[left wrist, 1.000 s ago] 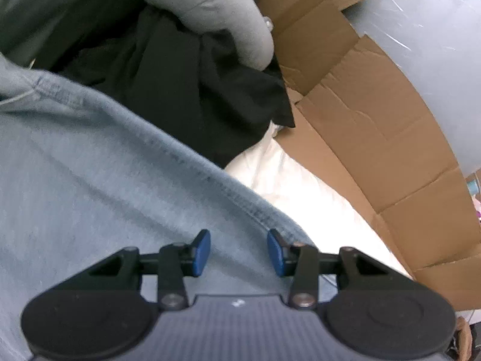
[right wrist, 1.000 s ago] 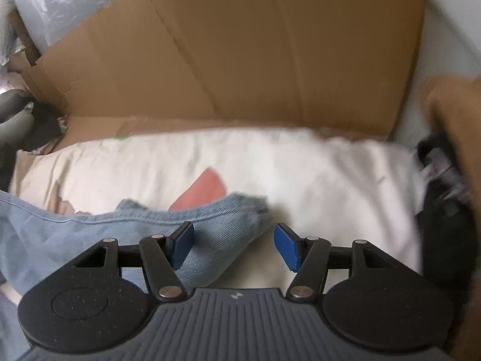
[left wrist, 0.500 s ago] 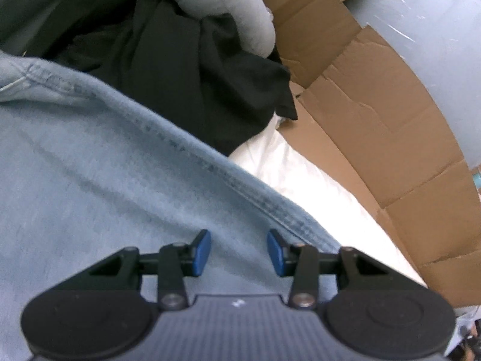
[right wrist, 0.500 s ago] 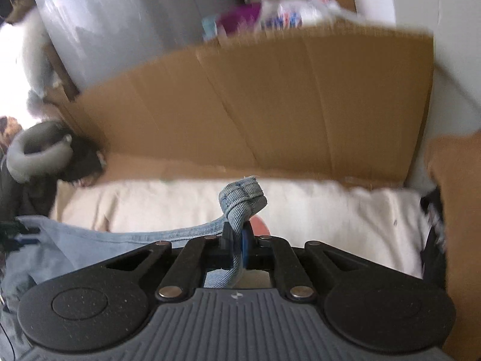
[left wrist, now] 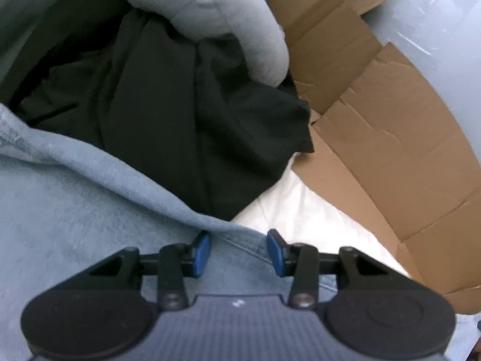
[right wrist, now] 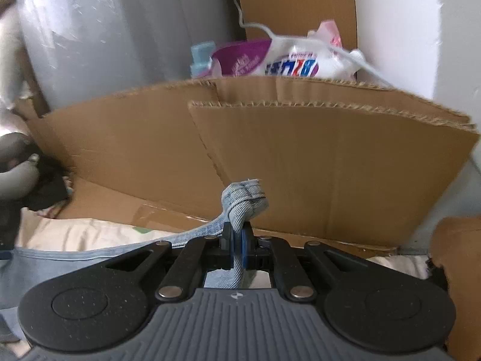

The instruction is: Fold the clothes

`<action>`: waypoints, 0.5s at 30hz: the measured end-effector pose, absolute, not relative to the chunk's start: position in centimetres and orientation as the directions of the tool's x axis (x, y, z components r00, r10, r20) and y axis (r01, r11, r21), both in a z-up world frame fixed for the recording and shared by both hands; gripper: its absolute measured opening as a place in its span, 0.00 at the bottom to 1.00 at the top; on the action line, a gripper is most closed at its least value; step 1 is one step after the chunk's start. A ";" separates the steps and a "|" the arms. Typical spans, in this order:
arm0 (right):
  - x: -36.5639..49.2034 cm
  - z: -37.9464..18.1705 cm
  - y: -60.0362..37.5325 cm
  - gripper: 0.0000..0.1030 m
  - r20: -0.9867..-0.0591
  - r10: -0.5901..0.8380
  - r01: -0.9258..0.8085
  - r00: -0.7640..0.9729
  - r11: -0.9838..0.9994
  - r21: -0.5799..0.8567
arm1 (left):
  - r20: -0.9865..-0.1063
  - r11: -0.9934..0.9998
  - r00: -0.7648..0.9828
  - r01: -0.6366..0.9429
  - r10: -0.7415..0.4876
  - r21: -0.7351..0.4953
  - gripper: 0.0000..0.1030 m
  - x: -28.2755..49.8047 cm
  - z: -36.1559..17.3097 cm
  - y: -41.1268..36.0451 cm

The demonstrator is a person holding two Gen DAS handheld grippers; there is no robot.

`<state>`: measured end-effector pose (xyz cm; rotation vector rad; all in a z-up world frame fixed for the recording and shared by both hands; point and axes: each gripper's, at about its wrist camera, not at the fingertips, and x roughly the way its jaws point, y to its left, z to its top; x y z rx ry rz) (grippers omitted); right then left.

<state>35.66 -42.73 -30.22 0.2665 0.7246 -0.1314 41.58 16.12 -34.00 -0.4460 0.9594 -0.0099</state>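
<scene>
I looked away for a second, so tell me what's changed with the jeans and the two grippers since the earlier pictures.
The right gripper closed on a corner of the jeans and lifted it off the white bedding, toward the cardboard. The left gripper stayed open over the denim, nearer its edge, gripping nothing. The black clothes stayed put.

Not much to read here, honestly. Upper middle of the right wrist view, a white plastic bag (right wrist: 303, 60) behind the cardboard has big blue-and-red letters, upside down and too blurred to make out. The purple pack (right wrist: 240, 60) beside it carries pale lettering, equally unreadable.
</scene>
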 end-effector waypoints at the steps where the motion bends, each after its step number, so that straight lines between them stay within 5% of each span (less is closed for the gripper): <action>1: 36.3 -30.8 -42.8 0.04 -0.681 -0.023 0.222 0.732 0.953 0.207 | -0.788 0.910 0.582 -0.187 -0.201 -0.370 0.42 41.6 -34.0 16.1; 5: 36.6 -31.9 -44.1 0.26 -0.670 0.021 0.251 0.742 0.918 0.308 | -0.790 0.918 0.580 -0.171 -0.199 -0.357 0.42 41.4 -33.5 15.5; 7: 35.7 -31.8 -44.4 0.51 -0.654 0.010 0.259 0.757 0.913 0.314 | -0.792 0.929 0.574 -0.136 -0.209 -0.344 0.42 40.8 -32.9 14.7; 15: 30.5 -32.8 -44.3 0.54 -0.685 -0.048 0.329 0.727 0.900 0.285 | -0.778 0.926 0.539 0.011 -0.322 -0.376 0.43 36.0 -30.8 10.5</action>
